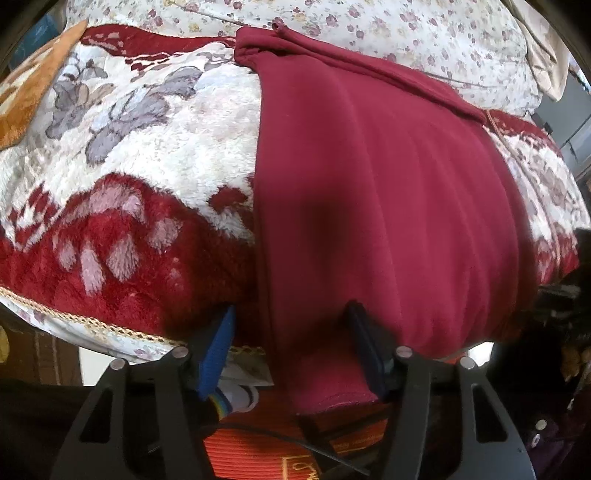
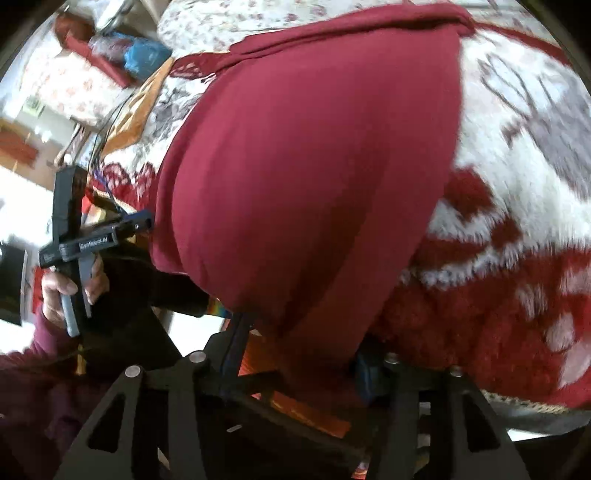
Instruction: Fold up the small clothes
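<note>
A bed fills both views, covered by a plush red-and-white floral blanket (image 1: 140, 177) with a pale flowered quilt (image 1: 406, 33) at the far side. On the blanket a maroon garment (image 1: 380, 177) is laid out long, its long axis running from the far quilt to the near edge of the bed, where its hem hangs over. Both grippers are placed at that near hem, so the coming fold is judged to run away from them, along the cloth toward the far end. The left gripper (image 1: 291, 347) stands about half open astride the garment's left near corner; the cloth lies between the fingers but is not seen to be pinched. The right gripper (image 2: 295, 350) is drawn narrow around the hem at the right near corner, and the cloth appears to be clamped, though the pads are partly hidden. Below the bed edge an orange mat (image 1: 258, 454) and a cable are seen; nothing lies on the garment.
</note>
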`<state>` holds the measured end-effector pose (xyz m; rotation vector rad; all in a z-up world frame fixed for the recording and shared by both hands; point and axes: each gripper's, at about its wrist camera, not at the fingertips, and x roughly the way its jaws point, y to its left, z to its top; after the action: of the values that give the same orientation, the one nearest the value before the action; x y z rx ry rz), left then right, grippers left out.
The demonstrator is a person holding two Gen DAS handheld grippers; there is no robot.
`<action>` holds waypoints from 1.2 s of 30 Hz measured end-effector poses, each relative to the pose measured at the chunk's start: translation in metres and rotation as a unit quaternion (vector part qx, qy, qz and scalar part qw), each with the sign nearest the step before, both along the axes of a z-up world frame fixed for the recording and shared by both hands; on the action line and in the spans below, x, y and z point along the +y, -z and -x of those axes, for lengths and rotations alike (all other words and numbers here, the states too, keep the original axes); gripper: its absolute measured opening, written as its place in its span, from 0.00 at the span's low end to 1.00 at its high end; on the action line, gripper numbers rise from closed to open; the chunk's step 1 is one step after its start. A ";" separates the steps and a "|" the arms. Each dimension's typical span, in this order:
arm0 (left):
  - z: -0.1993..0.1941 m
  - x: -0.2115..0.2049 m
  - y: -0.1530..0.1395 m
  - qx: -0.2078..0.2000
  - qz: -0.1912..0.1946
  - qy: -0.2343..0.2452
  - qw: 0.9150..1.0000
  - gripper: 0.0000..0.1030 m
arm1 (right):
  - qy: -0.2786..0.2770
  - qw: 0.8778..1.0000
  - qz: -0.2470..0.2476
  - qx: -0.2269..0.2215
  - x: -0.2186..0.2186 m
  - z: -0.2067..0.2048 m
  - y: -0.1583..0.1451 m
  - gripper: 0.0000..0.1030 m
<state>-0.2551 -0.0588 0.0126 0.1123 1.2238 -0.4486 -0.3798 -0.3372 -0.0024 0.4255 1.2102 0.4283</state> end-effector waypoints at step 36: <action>-0.250 -0.046 -0.087 -0.076 0.147 -0.136 0.977 0.06 | 0.213 0.964 -0.134 -0.088 -0.160 -0.233 -0.055 0.12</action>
<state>-0.0055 -0.1050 0.0992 -0.2675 0.9918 -0.3697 -0.1472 -0.4975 0.0525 0.8449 0.8588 0.2498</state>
